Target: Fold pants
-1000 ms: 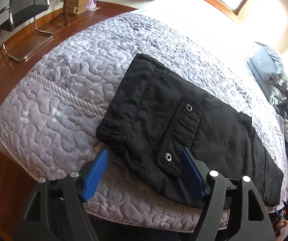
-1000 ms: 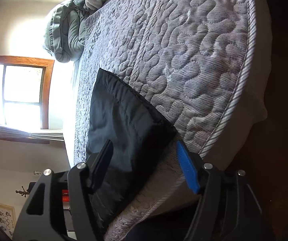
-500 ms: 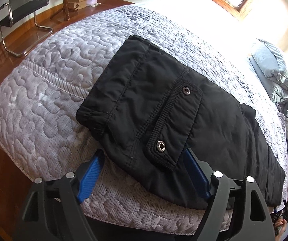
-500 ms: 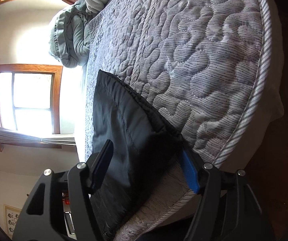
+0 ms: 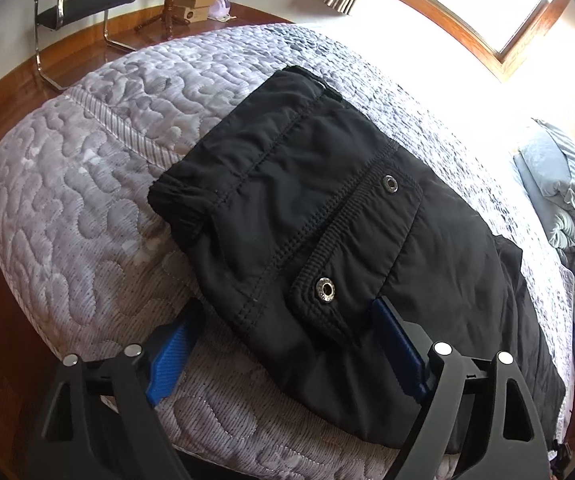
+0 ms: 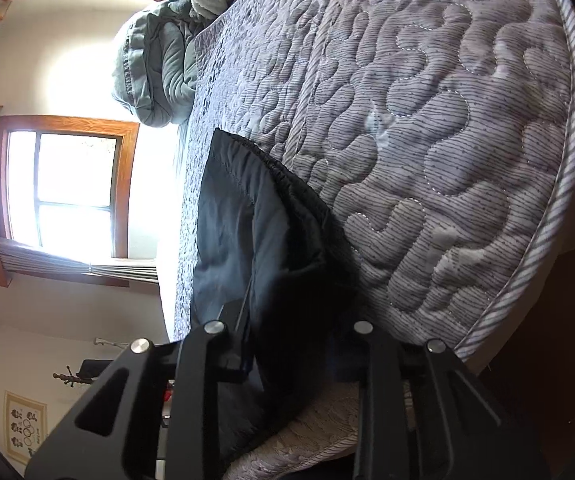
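The black pants lie flat on the quilted bed, near its foot edge, waistband end toward the chair side and legs running toward the pillows. They appear already doubled lengthwise, one leg over the other, so the step in hand is judged to be the grasp that precedes the crosswise fold.

Left hand-held gripper: jaws opening wide, straddling the near edge of the waist section just below the snap pocket. Cloth lies between the blue pads, but they do not press on it.

Right hand-held gripper: jaws closing on the leg-end corner of the pants, with dark cloth bunched between the fingers. Contact looks made; how firm the pinch is cannot be confirmed.

Next move, as judged: the left jaws must close on all layers at the waist edge. Both ends then lift together and carry one end over the other, keeping edges aligned.

Containers: none on the bed; cardboard boxes stand by the far wall, contents not visible.
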Available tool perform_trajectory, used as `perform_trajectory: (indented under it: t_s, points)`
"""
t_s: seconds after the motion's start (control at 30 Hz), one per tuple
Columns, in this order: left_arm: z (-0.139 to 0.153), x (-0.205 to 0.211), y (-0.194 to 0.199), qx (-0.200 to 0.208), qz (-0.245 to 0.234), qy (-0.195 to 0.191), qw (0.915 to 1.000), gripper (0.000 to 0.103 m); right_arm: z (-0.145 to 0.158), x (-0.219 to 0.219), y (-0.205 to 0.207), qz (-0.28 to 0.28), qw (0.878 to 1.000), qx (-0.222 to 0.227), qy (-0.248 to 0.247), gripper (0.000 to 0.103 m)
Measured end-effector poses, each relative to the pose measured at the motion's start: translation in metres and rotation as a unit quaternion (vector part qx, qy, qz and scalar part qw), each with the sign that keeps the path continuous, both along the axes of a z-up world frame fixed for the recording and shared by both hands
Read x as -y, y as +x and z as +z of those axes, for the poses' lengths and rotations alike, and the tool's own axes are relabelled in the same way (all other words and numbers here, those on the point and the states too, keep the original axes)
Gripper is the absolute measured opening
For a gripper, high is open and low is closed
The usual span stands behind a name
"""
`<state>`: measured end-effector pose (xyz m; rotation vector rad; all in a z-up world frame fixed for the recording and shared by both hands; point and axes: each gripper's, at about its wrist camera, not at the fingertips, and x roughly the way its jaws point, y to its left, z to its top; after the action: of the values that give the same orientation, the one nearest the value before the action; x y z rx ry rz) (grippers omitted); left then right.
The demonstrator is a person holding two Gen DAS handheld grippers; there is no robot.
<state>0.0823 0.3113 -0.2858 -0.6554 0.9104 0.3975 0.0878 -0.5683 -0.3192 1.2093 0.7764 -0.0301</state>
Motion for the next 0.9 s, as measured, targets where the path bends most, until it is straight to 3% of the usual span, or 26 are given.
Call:
perform_trajectory:
  t_s: [0.43,0.9]
  points:
    - [-0.001,0.006,-0.009,0.006,0.012,-0.007,0.9999,0.09,0.082,-0.037,0.021,0.031,0.992,0.001,-0.12,0.017]
    - [0.003,0.01,-0.022,0.02,0.025,-0.014,0.9994,0.09,0.152,-0.098,0.027,0.063,0.967,0.004,-0.245,0.017]
